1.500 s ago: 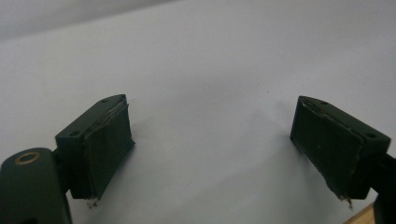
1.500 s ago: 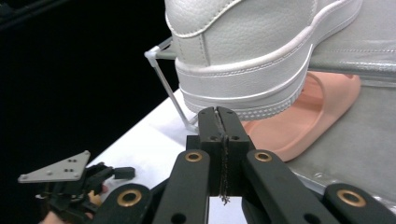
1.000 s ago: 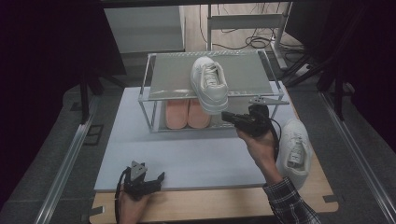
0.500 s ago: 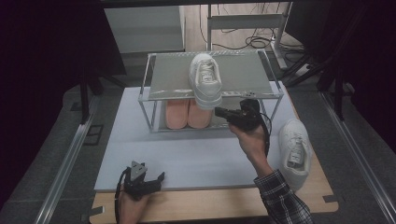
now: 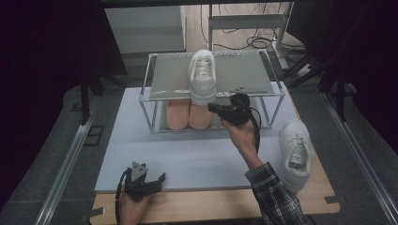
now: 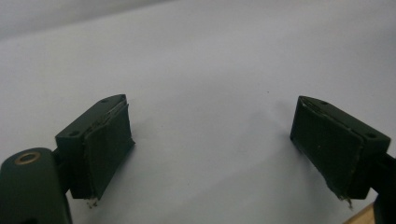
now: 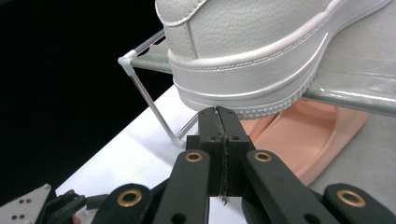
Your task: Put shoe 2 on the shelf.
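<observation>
Dim room; pale mat on wooden counter (image 5: 216, 208) carries wire shoe rack (image 5: 164, 77). White sneaker (image 5: 202, 77) sits on top shelf, heel overhanging front edge, above pink slippers (image 5: 187, 114). Right gripper (image 5: 217, 108) at heel, fingers pressed together, empty, tips just under sole (image 7: 243, 105). Left gripper (image 5: 152, 180) rests on mat, fingers spread, nothing between. Second sneaker (image 5: 295, 152) lies on counter at right. Step, judged: nudging shoe into place. Next: gentle push inward on heel, avoiding tipping.
</observation>
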Demonstrator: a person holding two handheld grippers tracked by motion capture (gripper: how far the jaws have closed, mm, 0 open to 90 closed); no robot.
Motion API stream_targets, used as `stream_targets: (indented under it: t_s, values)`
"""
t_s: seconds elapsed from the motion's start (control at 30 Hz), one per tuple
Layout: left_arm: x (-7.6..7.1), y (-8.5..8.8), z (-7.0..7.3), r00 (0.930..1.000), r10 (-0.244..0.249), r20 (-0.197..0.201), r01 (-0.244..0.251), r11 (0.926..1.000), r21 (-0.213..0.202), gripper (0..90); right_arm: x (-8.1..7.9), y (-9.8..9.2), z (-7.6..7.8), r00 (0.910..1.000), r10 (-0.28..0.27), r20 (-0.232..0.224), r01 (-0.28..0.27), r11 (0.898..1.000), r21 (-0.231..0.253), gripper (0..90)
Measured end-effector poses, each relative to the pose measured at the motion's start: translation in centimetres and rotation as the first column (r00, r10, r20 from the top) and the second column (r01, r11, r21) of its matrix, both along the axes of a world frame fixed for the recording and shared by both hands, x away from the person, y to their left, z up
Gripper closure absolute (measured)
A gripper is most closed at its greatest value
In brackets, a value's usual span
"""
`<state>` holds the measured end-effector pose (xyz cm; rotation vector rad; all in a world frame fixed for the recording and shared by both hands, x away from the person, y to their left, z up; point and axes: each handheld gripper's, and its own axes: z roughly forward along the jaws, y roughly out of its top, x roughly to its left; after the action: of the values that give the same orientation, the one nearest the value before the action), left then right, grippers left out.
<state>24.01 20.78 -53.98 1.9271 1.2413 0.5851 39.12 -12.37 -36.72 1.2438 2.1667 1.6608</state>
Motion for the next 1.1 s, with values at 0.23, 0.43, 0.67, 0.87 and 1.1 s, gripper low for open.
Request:
stream_targets:
  t_s: [0.23,0.43,0.67,0.87,1.1]
  values:
    - [0.0,0.0,0.0,1.0,0.0,0.0,0.0,1.0,0.0,12.5,0.8,1.4,-0.1,1.0,0.0,-0.006,0.0,1.0,0.005,89.2]
    - [0.0,0.0,0.0,1.0,0.0,0.0,0.0,1.0,0.0,12.5,1.0,1.5,-0.2,1.0,-0.002,-0.001,0.002,1.0,0.008,89.3]
    - [0.0,0.0,0.0,1.0,0.002,-0.001,-0.002,1.0,-0.001,12.5,1.2,1.2,-0.2,0.9992,-0.039,0.012,0.039,0.999,-0.009,89.4]
    - [0.0,0.0,0.0,1.0,0.001,-0.002,-0.001,1.0,0.0,12.5,1.8,0.0,-0.2,0.997,-0.078,0.004,0.078,0.997,-0.009,89.4]
    - [0.0,0.0,0.0,1.0,0.0,-0.002,0.0,1.0,0.001,12.5,2.1,0.7,-0.2,0.997,-0.077,-0.007,0.077,0.997,0.001,89.3]
